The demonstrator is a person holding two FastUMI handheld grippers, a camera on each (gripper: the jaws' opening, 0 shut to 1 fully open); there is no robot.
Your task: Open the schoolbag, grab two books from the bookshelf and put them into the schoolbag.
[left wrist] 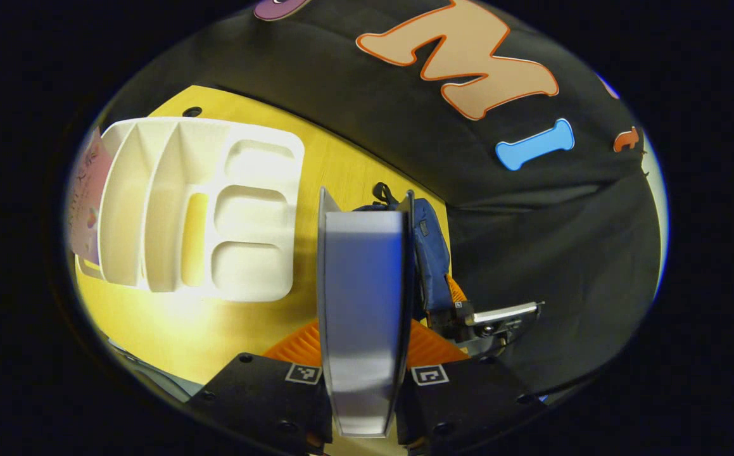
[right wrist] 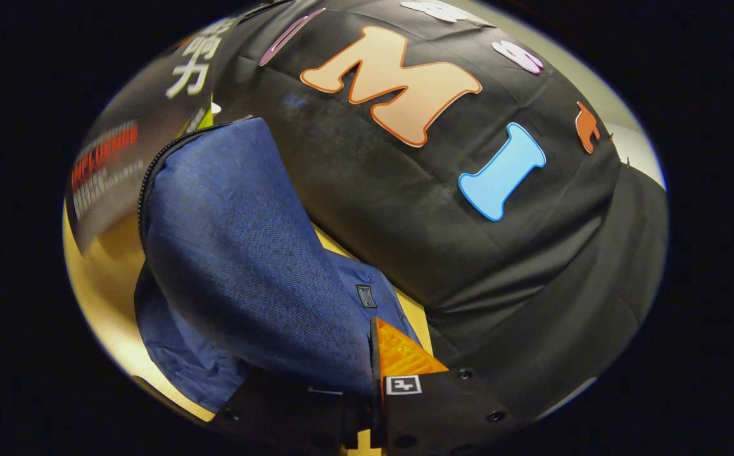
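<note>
The left claw (left wrist: 367, 380) is reaching forward over the yellow wooden tabletop (left wrist: 170, 323), clenching a thin grey-covered book (left wrist: 361, 304) edge-on between both fingers; the book's long axis is running straight ahead toward the blue fabric schoolbag (left wrist: 433, 253) just beyond it. The white plastic compartmented bookshelf (left wrist: 196, 209) is lying to the left, a pink-covered book (left wrist: 85, 196) at its far edge. The right claw (right wrist: 367, 386) is pinching the schoolbag's blue flap (right wrist: 246, 253), lifting it upright, with a dark-covered book (right wrist: 110, 171) tilting behind it.
</note>
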